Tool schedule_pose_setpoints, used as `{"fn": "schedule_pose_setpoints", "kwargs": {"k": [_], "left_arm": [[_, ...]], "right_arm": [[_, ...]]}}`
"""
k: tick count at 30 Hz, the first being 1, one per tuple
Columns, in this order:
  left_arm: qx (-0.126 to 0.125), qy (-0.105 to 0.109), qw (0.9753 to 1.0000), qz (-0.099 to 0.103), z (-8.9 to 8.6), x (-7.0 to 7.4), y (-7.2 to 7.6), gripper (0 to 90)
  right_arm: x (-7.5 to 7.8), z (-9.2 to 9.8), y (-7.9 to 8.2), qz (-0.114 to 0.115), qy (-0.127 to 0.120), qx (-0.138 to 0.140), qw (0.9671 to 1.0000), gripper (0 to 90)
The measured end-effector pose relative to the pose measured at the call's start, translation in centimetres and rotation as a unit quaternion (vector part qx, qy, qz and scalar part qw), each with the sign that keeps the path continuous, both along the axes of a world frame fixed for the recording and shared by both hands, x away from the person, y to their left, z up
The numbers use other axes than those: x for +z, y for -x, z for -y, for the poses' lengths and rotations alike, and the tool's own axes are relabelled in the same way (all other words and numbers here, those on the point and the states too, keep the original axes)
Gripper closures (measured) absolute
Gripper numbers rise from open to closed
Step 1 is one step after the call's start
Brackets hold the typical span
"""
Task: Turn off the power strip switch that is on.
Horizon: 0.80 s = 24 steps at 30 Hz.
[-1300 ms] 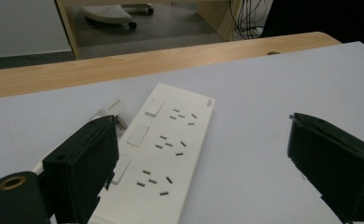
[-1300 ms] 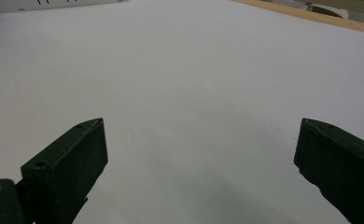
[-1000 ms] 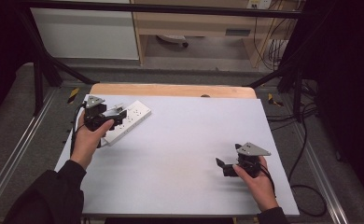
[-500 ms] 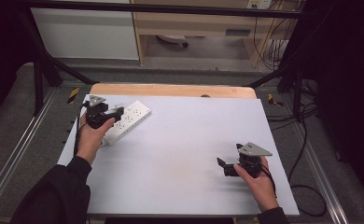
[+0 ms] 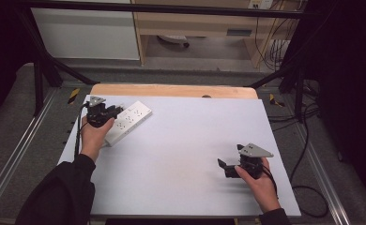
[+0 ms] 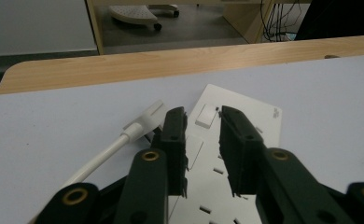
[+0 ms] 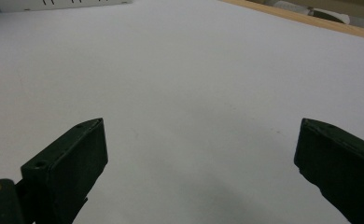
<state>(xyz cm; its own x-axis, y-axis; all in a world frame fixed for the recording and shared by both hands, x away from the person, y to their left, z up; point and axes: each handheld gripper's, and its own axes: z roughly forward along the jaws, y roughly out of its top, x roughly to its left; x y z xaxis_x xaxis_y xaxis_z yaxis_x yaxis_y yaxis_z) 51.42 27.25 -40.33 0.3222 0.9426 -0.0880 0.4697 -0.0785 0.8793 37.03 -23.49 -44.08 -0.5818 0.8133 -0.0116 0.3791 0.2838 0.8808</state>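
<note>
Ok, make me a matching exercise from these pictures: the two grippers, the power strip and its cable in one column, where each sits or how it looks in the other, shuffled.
1. left gripper
2. right gripper
3. power strip
4. white cable

A. lies far left on the table
B. fingers wide apart over bare table
C. runs off the strip's end
D. fingers narrowly apart above the strip

Pairs: 1-D, 2-B, 3-A, 4-C

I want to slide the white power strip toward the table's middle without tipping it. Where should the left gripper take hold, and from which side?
Probably across the narrow width of the power strip, coming down from above. It lies flat on the table, so only its long side edges offer opposed faces. The left gripper hovers over its switch end, jaws parted too little; open wider, and keep clear of the cable.
</note>
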Motion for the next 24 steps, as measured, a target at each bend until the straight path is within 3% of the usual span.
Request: {"fn": "schedule_pose_setpoints", "kwargs": {"k": [10, 24], "left_arm": [[0.0, 0.012, 0.9998, -0.014, -0.4, -0.9, -0.7, 89.3], [0.003, 0.001, 0.9995, -0.032, -0.4, -1.5, -1.0, 90.0]], "right_arm": [[0.1, 0.0, 0.1, 0.002, -0.005, 0.002, 1.0, 3.1], [0.2, 0.0, 0.1, 0.005, -0.005, 0.004, 1.0, 3.1]]}}
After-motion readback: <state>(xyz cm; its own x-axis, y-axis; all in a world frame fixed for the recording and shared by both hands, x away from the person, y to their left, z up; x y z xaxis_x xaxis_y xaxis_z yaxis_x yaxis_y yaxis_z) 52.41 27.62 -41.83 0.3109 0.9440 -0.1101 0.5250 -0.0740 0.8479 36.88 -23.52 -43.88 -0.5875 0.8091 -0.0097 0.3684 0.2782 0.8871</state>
